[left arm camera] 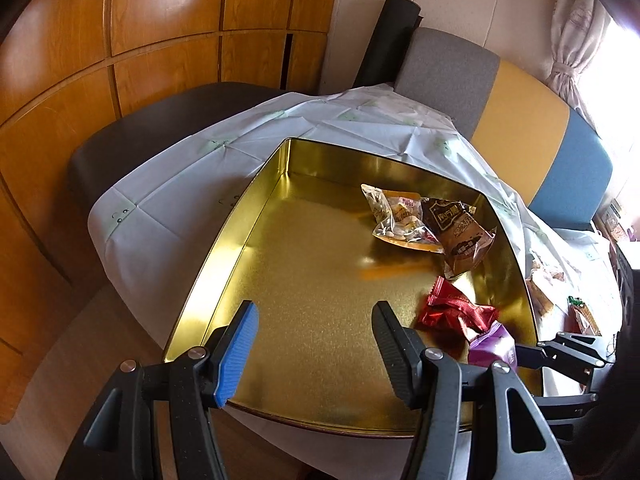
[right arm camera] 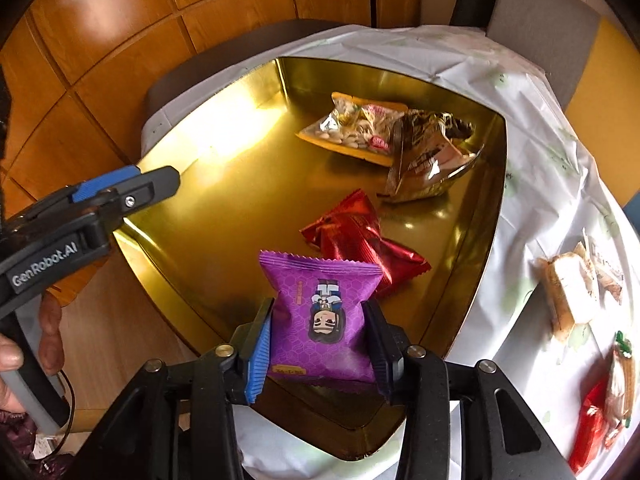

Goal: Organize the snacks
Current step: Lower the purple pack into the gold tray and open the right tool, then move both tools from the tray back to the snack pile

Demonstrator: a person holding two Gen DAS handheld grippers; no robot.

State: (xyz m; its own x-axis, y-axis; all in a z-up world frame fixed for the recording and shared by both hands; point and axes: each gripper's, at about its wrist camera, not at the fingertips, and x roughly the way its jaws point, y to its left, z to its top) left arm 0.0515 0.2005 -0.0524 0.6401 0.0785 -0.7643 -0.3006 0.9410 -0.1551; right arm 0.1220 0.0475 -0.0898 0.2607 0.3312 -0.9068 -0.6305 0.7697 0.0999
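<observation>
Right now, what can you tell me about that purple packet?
The purple packet is a small, glossy pillow-shaped wrapper with crimped ends, a faint honeycomb pattern and an upside-down cartoon figure. It sits between the right gripper fingers over the near edge of the gold tin. Its far end partly hides the red packet.

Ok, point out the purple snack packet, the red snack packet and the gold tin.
purple snack packet (right arm camera: 320, 316): right wrist view, middle of its printed front.
red snack packet (right arm camera: 360, 232): right wrist view, centre of the crinkled foil.
gold tin (right arm camera: 224, 216): right wrist view, bare floor.
</observation>
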